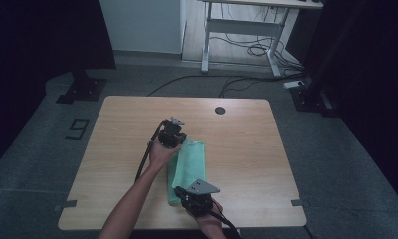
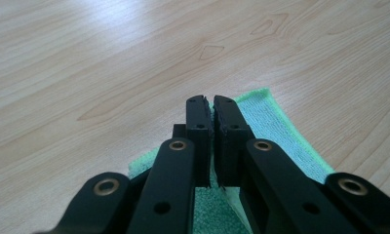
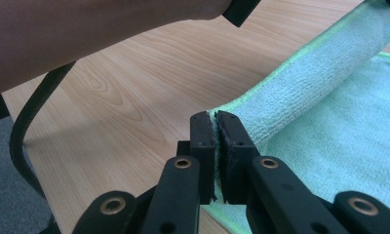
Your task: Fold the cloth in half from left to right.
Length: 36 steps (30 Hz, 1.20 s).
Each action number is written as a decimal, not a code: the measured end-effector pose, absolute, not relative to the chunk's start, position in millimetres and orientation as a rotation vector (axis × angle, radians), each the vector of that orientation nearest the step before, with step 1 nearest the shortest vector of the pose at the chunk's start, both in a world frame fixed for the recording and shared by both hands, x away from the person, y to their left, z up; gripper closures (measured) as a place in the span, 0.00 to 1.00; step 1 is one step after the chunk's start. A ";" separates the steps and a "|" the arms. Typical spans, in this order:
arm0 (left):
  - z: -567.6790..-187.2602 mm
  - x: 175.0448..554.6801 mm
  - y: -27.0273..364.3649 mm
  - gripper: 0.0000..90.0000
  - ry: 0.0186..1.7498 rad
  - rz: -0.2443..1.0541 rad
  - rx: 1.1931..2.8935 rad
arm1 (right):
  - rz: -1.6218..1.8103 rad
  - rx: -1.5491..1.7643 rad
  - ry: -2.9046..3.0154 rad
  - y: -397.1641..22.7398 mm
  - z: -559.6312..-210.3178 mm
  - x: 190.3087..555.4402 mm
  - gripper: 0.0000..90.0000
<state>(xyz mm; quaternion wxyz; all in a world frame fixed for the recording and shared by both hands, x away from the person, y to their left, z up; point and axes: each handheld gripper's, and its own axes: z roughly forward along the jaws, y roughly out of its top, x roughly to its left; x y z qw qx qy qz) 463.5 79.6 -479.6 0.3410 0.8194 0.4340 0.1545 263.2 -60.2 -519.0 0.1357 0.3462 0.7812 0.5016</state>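
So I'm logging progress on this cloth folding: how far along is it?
Partly done: the green microfibre cloth already lies as a narrow doubled strip on the wooden table. In hand: the left tongs are shut on its far corner and the right tongs on its near corner, edge lifted. Probably left: laying that edge over and releasing.
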 end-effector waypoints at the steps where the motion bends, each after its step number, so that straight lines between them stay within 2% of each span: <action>1: -479.9 463.4 79.2 0.96 1.128 0.403 2.130 | 1.450 1.004 2.263 -61.3 -519.4 263.0 0.95; 36: -502.0 472.8 50.1 0.95 1.117 0.381 2.175 | 1.407 1.081 2.256 -83.9 -532.9 265.2 0.94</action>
